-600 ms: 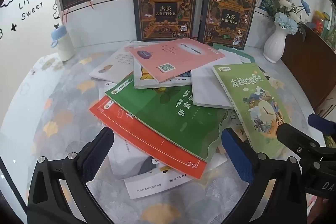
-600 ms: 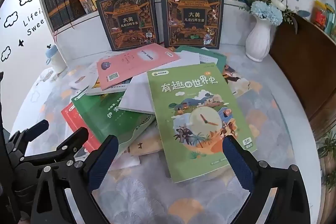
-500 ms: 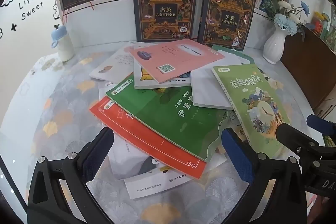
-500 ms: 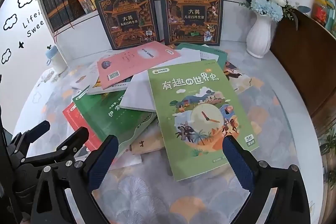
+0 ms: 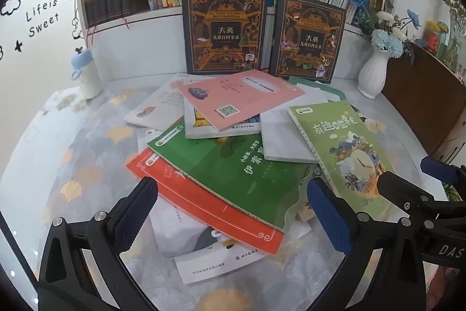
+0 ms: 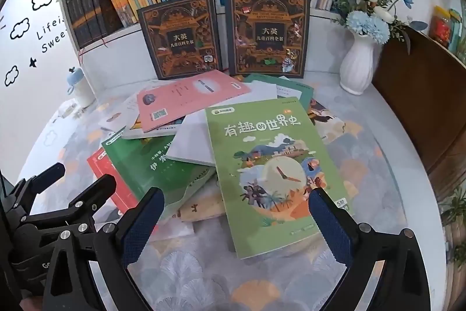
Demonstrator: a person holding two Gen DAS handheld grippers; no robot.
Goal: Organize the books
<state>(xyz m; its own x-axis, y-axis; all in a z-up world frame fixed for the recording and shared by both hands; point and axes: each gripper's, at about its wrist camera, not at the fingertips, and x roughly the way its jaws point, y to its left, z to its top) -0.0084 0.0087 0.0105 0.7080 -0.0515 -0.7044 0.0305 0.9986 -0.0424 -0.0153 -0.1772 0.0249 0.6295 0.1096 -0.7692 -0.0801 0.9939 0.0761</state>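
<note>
A loose heap of books covers the middle of the table. In the left wrist view a dark green book (image 5: 233, 162) lies on an orange-red book (image 5: 204, 209), with a pink book (image 5: 241, 96) behind. My left gripper (image 5: 233, 194) hangs open over the near corner of the heap, touching nothing. In the right wrist view a light green book with a clock picture (image 6: 271, 171) lies topmost at the right. My right gripper (image 6: 236, 203) stands open above its near end, jaws wide, pads clear of it. The left gripper (image 6: 78, 185) shows at the lower left.
Two dark encyclopedia volumes (image 5: 222, 31) (image 5: 307, 40) lean upright against the white bookshelf (image 5: 139, 48), which is filled with standing books. A white vase of blue flowers (image 6: 356, 66) stands at the back right by a brown cabinet (image 6: 422, 95). A small bottle (image 5: 87, 72) stands back left.
Both grippers have moved forward slightly toward the heap, so the books appear a little closer. The right one sits nearer the light green book. No book has moved.
</note>
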